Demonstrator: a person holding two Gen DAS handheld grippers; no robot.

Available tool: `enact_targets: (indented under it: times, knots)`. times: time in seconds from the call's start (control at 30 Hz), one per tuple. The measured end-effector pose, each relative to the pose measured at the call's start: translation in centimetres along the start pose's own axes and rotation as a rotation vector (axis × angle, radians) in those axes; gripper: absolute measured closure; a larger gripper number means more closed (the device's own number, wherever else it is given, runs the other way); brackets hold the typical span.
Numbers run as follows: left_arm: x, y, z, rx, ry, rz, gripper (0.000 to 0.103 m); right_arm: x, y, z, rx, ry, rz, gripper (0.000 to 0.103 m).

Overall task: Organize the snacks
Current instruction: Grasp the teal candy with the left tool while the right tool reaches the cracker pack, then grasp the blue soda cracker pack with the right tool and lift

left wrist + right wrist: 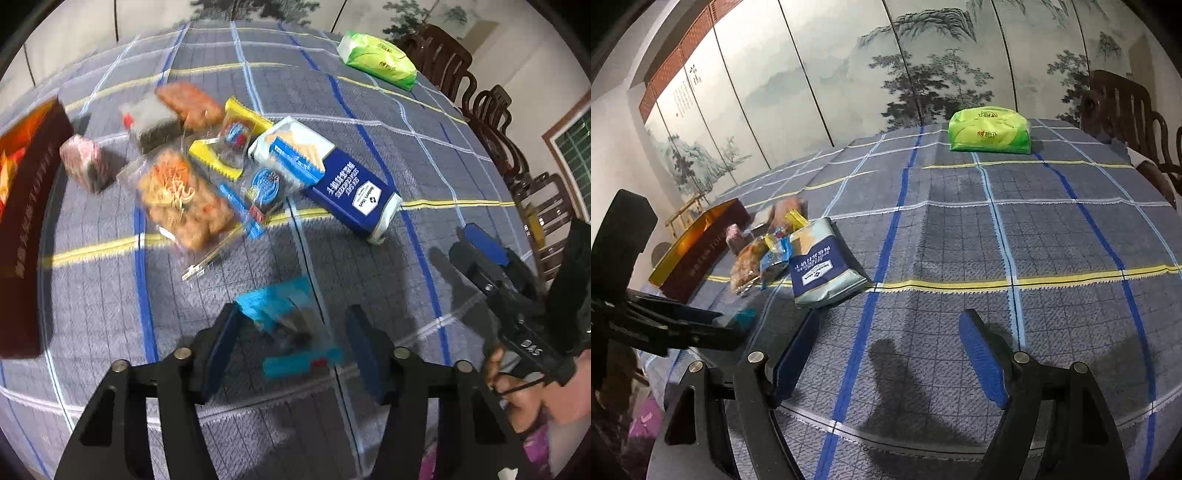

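— Left hand-held gripper [291,345]?
— Fingers apart, a blurred teal snack packet [286,325] between them; contact cannot be told.
— Right hand-held gripper [892,354]?
— Apart over bare bench [1052,236]. Soda-cracker bag [822,264] lies beside the snack pile.

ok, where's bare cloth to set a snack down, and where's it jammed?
Bare: the checked cloth between the blue cracker bag and the green tissue pack, plus the patch under the open right gripper. Crowded: the snack pile between the cracker bag and the red box.
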State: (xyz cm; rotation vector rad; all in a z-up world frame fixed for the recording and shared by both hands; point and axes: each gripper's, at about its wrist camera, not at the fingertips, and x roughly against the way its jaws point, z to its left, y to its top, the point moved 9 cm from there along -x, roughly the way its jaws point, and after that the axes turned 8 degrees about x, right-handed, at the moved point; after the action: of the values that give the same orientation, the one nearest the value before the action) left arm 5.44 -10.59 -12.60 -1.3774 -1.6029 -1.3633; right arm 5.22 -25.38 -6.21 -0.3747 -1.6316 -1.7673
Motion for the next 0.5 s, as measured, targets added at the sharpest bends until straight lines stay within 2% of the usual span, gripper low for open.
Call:
enact_targets:
  times: [0.03, 0.07, 0.23, 0.27, 0.33, 0.43, 0.5]
  knots:
    - [-0.1, 0.1, 0.0, -0.018, 0.019, -0.015, 0.073, 0.0, 0.0, 0.0, -0.001, 0.003, -0.002, 0.023]
    - [-0.2, 0.1, -0.1, -0.040, 0.028, -0.023, 0.074, 0.0, 0.0, 0.0, 0.000, 0.005, -0.001, 0.023]
    - [0.3, -0.2, 0.4, -0.024, 0.008, -0.048, 0.075, -0.7, -0.3, -0.1, -0.011, 0.008, 0.049, 0.018]
    - [0.8, -0.4, 0.4, -0.014, -0.019, -0.053, 0.075, -0.9, -0.3, -0.1, -0.019, 0.019, 0.069, 0.018]
    - [2.2, -0.9, 0.6, -0.018, -0.026, -0.076, 0.075, -0.8, 0.5, 0.7, 0.002, 0.072, 0.078, 0.017]
    - [4.0, -1.7, 0.4, -0.020, -0.054, -0.084, 0.075, -1.6, 2.3, 2.9, 0.174, 0.102, 0.104, 0.005]
    - [4.8, -1.9, 0.2, -0.027, -0.057, -0.090, 0.075, -2.8, 3.0, 4.3, 0.283, 0.127, 0.123, 0.005]
